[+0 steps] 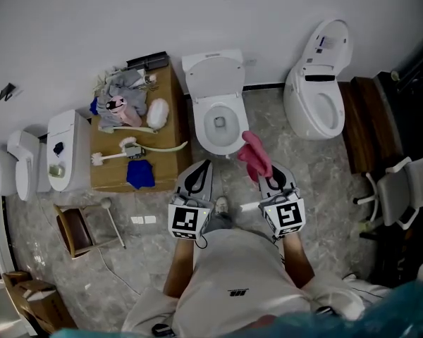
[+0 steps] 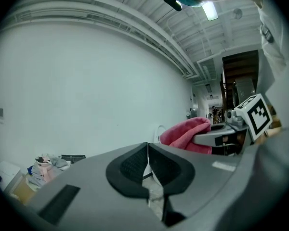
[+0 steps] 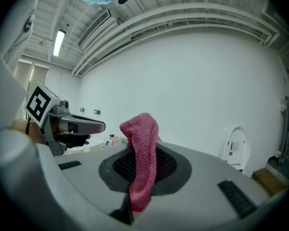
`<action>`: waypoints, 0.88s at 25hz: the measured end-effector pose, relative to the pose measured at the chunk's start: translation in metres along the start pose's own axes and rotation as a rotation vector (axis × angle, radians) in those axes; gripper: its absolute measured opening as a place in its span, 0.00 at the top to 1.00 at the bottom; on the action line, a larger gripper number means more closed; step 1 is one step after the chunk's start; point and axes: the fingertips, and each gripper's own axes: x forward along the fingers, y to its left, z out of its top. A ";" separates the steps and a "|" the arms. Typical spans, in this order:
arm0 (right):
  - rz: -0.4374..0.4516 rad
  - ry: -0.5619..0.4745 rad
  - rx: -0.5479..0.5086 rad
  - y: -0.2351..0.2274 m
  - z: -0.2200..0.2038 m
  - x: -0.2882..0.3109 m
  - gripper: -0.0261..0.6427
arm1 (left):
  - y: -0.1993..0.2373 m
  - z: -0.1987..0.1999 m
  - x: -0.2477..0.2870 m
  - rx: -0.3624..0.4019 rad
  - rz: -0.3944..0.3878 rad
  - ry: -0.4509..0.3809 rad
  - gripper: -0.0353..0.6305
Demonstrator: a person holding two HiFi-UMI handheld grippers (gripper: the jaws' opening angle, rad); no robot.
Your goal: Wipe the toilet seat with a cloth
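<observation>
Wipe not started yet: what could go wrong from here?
The right gripper pinches only a narrow fold of the pink cloth, so it may slip out under rubbing. The loose end sticks out past the jaws and might dip into the bowl instead of staying on the toilet seat.

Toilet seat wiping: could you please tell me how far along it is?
Done: the pink cloth is picked up, clamped in the right hand-held gripper. In hand: it is held near the front of the middle toilet seat, its free end in the air. Left: the whole wipe; nothing shows a pass begun. The left hand-held gripper is shut and empty.
</observation>
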 end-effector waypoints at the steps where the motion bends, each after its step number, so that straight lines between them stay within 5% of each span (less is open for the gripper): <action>1: -0.003 0.004 -0.001 -0.001 -0.001 0.009 0.93 | 0.007 -0.001 0.006 -0.001 -0.004 0.001 0.92; 22: -0.021 0.084 0.013 -0.027 -0.019 0.129 0.93 | 0.100 -0.022 0.097 -0.033 -0.046 0.046 0.92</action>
